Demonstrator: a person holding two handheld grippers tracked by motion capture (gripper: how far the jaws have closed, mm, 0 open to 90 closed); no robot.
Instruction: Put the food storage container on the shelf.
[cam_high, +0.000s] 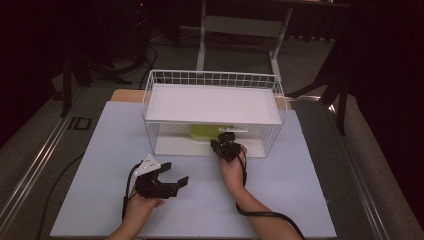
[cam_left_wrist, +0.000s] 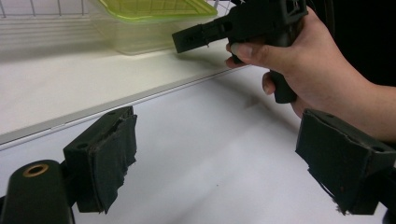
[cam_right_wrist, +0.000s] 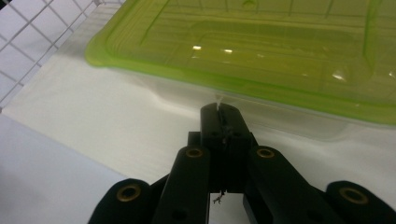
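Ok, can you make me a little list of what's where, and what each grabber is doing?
box: clear container with a green lid, on the lower shelf of the wire basket
upper shelf: white board, bare
right gripper: jaws shut, tips at the container's near side, under the lid's rim
left gripper: jaws wide apart, nothing between them, over the table

A dim room: grey floor, white table frame behind, dark curtains at right.

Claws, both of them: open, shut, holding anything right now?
Left claw: open, holding nothing, above the white table mat.
Right claw: shut, tips at the clear plastic box with the green lid; whether it pinches the box cannot be told.
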